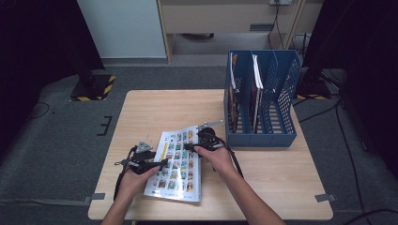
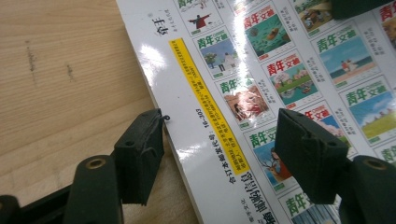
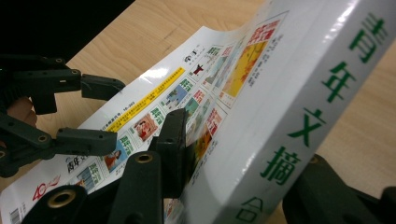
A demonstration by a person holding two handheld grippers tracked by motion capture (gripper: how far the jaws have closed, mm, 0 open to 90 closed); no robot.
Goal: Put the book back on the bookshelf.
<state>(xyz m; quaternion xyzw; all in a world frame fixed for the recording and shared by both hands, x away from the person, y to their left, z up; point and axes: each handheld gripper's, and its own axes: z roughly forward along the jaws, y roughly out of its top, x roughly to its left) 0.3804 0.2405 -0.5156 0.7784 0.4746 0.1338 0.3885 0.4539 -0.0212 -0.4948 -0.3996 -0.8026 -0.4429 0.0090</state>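
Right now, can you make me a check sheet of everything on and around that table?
Surface: wooden table, bare apart from the items below.
Job's things: thick magazine, spine edge lifted; blue file rack holding a few books.
Clutter: nothing seen.
Grippers: left gripper open, straddling the magazine's edge; right gripper shut on the spine.
Cables: black ones trailing from grippers; more on floor.
Surroundings: grey carpet, hazard-striped stand base.

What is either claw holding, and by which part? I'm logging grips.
The right claw clamps the magazine by its spine edge, lifting that side. The left claw straddles the opposite edge, open, gripping nothing.
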